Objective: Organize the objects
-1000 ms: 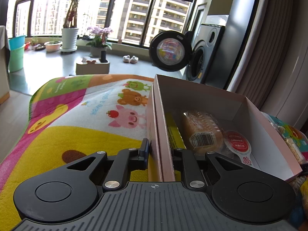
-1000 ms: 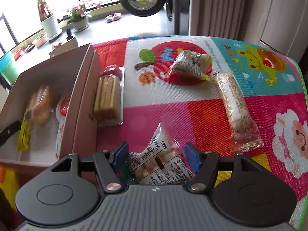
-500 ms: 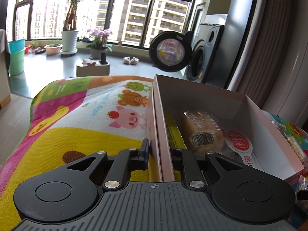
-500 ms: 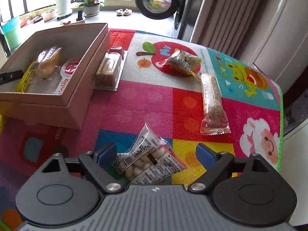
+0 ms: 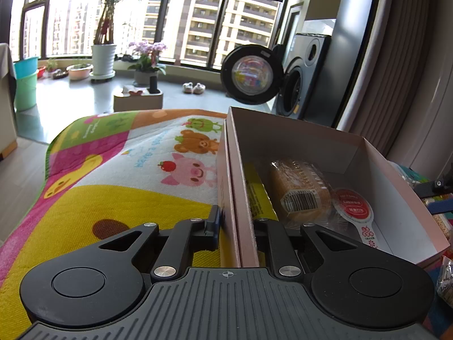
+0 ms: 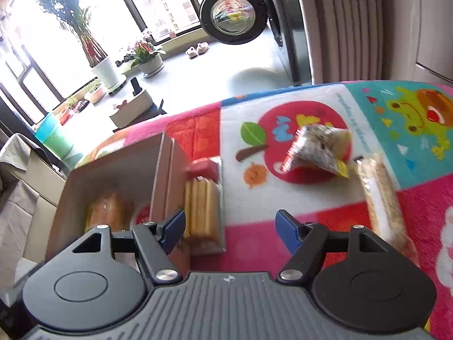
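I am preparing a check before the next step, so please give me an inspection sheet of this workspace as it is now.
Surface: cartoon play mat, colourful patches.
Job's things: pink box holds a wrapped bun and a red-labelled pack; biscuit pack lies beside the box; triangular snack and long bar lie on the mat.
Clutter: nothing seen.
Grippers: left gripper shut on the box wall; right gripper open, empty.
Cables: nothing seen.
Surroundings: washing machine, door open; potted plants.

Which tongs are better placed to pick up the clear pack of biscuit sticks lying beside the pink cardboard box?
The right tongs: open, empty, just above the clear pack of biscuit sticks. The left tongs are clamped on the pink cardboard box wall.
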Demonstrator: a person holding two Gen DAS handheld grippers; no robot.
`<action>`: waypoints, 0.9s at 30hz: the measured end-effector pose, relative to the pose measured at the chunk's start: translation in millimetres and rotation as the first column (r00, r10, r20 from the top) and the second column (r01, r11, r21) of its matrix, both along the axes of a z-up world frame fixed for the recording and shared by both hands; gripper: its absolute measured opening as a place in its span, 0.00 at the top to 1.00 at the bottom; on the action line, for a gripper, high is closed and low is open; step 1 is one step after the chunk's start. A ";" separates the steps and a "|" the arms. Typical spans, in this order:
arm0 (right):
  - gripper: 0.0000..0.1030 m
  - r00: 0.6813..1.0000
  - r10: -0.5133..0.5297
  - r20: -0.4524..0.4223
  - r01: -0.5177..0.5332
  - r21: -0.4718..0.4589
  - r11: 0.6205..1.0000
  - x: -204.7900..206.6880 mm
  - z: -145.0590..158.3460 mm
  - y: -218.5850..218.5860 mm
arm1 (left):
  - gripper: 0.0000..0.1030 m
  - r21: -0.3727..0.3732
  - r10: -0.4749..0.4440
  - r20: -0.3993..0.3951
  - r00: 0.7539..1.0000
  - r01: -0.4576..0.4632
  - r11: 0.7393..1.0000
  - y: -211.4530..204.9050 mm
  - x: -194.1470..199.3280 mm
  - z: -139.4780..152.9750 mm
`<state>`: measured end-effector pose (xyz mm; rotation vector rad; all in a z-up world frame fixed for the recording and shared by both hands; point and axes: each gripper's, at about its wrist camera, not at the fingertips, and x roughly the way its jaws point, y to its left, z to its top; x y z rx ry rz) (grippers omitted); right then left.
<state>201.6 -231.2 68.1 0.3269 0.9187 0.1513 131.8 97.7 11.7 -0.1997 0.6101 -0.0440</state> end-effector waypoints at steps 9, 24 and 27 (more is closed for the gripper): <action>0.52 0.995 -0.068 -0.076 0.071 0.044 0.996 91.6 -36.7 13.5 | 0.85 -0.001 0.000 -0.001 1.000 0.000 1.000 0.2 0.0 0.0; 0.53 0.997 0.053 -0.048 -0.069 -0.461 0.885 -1.8 -7.3 4.2 | 0.85 -0.012 -0.002 -0.005 1.000 0.002 1.000 2.9 -0.8 -0.8; 0.52 0.996 0.029 -0.088 -0.048 -0.219 0.975 -18.4 1.8 -17.8 | 0.85 -0.014 -0.003 -0.006 1.000 0.003 1.000 3.2 -0.7 -0.7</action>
